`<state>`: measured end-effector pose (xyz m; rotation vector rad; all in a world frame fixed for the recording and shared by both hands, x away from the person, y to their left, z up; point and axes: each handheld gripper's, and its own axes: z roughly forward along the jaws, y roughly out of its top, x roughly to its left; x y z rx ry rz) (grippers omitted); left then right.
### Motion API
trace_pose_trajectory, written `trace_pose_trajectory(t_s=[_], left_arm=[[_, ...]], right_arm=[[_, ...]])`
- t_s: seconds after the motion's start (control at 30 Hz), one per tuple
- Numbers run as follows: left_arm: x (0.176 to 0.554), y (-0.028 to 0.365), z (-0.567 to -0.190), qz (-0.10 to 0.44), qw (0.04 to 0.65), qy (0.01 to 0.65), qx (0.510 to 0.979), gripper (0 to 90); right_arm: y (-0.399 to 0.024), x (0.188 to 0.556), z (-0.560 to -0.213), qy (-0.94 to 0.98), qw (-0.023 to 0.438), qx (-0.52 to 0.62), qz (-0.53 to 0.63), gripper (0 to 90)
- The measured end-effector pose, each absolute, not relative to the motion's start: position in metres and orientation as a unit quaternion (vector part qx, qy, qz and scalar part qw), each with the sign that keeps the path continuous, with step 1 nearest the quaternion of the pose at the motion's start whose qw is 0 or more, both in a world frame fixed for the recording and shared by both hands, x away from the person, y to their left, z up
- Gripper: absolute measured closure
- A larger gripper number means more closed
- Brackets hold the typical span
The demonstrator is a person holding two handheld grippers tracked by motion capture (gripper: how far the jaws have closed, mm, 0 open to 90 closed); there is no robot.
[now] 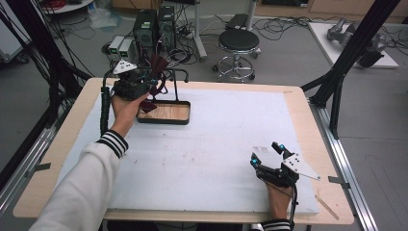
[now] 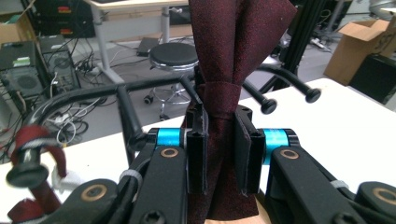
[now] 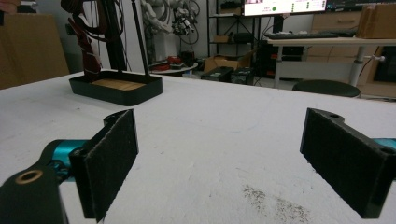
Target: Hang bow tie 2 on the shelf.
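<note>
In the lower right of the high view the right gripper (image 1: 267, 155) rests on the white table cover (image 1: 216, 154) with its jaws spread wide and nothing between them. In the upper left, over the stand's wood-floored black tray (image 1: 166, 112), the left gripper (image 2: 219, 149) pinches a dark red necktie (image 2: 229, 60) just below a wrapped band in the cloth, beside the rack's black knob-tipped arms (image 2: 285, 84). The tie looks light, limp and probably slippery, so that bunched, banded spot seems the surest hold; any loose length will likely sag and swing.
</note>
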<state>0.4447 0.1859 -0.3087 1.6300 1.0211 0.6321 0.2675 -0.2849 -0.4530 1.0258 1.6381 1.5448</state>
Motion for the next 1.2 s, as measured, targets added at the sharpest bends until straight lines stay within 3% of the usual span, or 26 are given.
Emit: trace_pose_trajectory(t_s=[1.2], left_arm=[[0.441, 0.19, -0.334, 0.261, 0.49, 0.503, 0.662, 77.1]], right_arm=[[-0.285, 0.267, -0.453, 0.627, 0.328, 0.391, 0.589, 10.6]])
